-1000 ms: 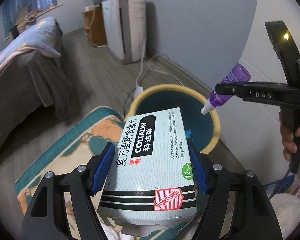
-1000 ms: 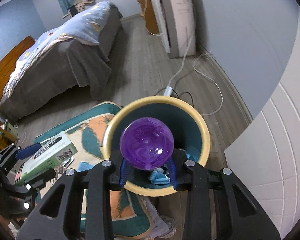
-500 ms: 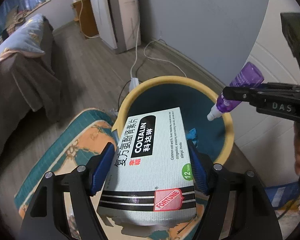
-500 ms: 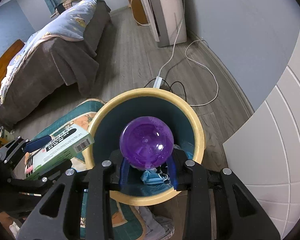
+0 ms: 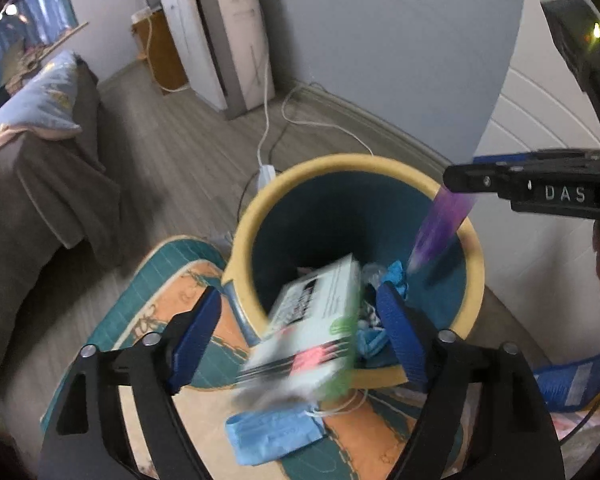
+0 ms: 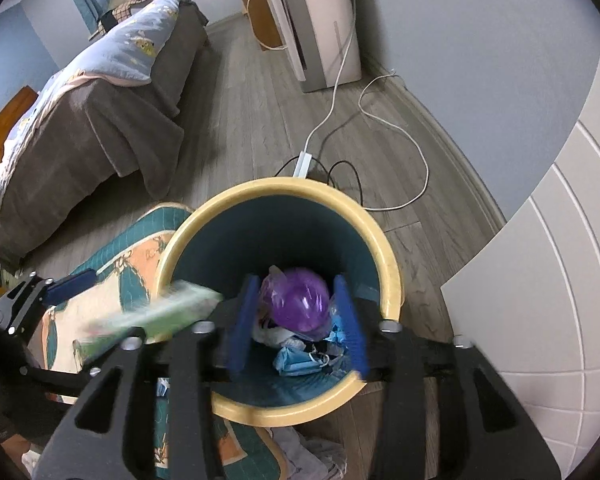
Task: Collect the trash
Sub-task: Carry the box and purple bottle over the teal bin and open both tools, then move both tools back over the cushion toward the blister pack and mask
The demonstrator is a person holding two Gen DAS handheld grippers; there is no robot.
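Wood floor, rug (image 5: 168, 300); both hand-held grippers (image 5: 300, 320) (image 6: 296, 322) opening, box (image 5: 320, 320), bottle (image 6: 298, 304) apparently loose over bin (image 6: 392, 280).

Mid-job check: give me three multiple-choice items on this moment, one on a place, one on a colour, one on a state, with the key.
1. Where is the blue face mask that lies outside the bin?
A. on the patterned rug
B. on the bed
C. on the white cabinet

2. What colour is the rim of the bin?
A. red
B. pale yellow
C. black

3. How is the medicine box in relation to the left gripper?
A. clamped tight by both pads
B. lying flat on the bare floor
C. loose between the opening jaws, blurred, tipping into the bin

Key: 1 A, it lies on the rug beneath the left gripper. 2 B, the rim is yellow around a teal inside. 3 C, gaps show between the box and both blue pads.
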